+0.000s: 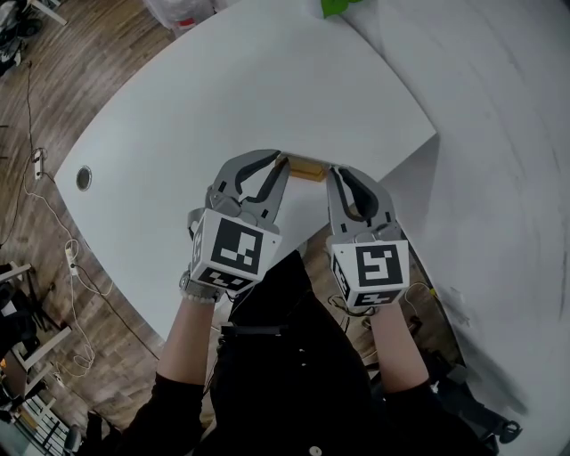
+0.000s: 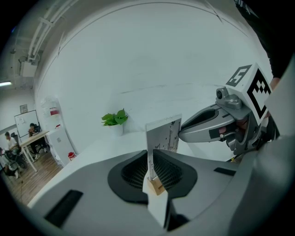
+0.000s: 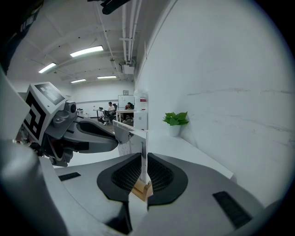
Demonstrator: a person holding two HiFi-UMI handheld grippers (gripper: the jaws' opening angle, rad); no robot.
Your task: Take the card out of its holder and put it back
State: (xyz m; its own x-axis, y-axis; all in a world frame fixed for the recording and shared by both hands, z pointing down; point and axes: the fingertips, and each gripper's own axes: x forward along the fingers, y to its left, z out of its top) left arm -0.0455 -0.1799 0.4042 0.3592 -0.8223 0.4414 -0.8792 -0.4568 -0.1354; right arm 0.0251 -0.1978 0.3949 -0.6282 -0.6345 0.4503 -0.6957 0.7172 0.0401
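Observation:
A white card [image 2: 162,134] stands upright in a small wooden holder [image 1: 307,167] near the front edge of the white table [image 1: 223,89]. My left gripper [image 1: 281,161] is at the holder's left end and my right gripper [image 1: 331,171] at its right end. In the left gripper view the left gripper [image 2: 151,166] is shut on the card's near edge, with the holder [image 2: 157,185] just below the pads. In the right gripper view the right gripper [image 3: 142,168] is shut on the card [image 3: 126,140] at its other edge, above the holder [image 3: 141,189].
A potted green plant [image 1: 337,7] sits at the table's far end by the white wall. A round cable hole [image 1: 84,178] is at the table's left. The table edge runs just under the grippers, with cables on the wooden floor to the left.

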